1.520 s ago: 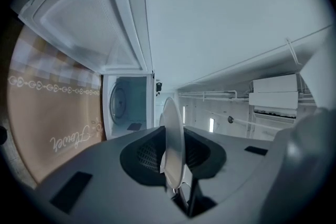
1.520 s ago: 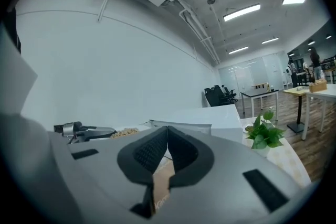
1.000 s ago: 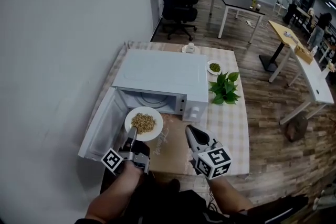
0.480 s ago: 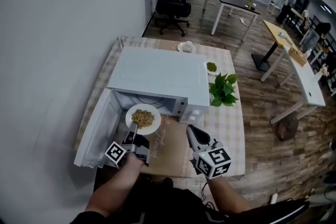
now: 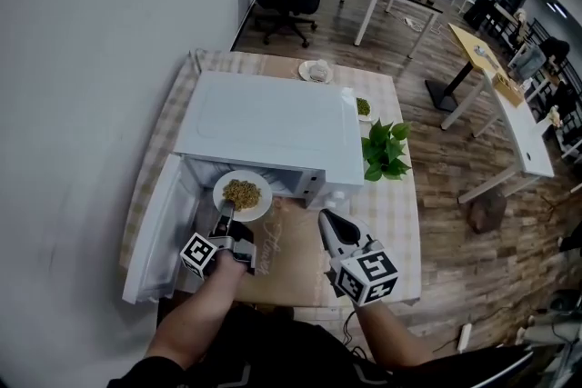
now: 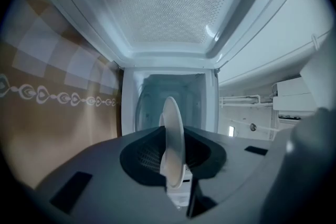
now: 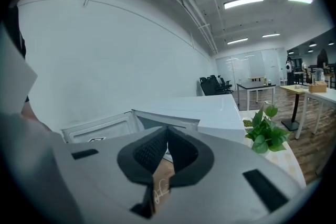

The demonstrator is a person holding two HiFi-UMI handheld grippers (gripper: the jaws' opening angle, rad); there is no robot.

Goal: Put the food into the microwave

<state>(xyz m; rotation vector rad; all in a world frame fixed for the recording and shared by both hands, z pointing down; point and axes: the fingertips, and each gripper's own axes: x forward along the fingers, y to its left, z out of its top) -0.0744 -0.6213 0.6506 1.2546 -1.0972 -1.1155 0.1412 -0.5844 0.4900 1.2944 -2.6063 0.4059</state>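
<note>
A white plate (image 5: 242, 194) of brownish food (image 5: 241, 193) hangs just in front of the white microwave's (image 5: 264, 127) open cavity. My left gripper (image 5: 225, 210) is shut on the plate's near rim. In the left gripper view the plate (image 6: 173, 139) shows edge-on between the jaws, with the cavity (image 6: 168, 94) straight ahead and the swung-out door (image 6: 168, 2) alongside. My right gripper (image 5: 326, 221) hovers over the brown mat (image 5: 291, 254) to the right of the plate, shut and holding nothing. In its own view the right gripper (image 7: 167, 131) has its jaws together.
The microwave door (image 5: 155, 232) stands open at the left. A potted green plant (image 5: 384, 150) sits right of the microwave, with a small dish of greens (image 5: 363, 107) behind it and a white dish (image 5: 316, 71) at the table's far edge. Desks and office chairs stand beyond.
My left gripper has carried the plate lower and closer to the microwave's opening. The right gripper has shifted only slightly and stays shut.
</note>
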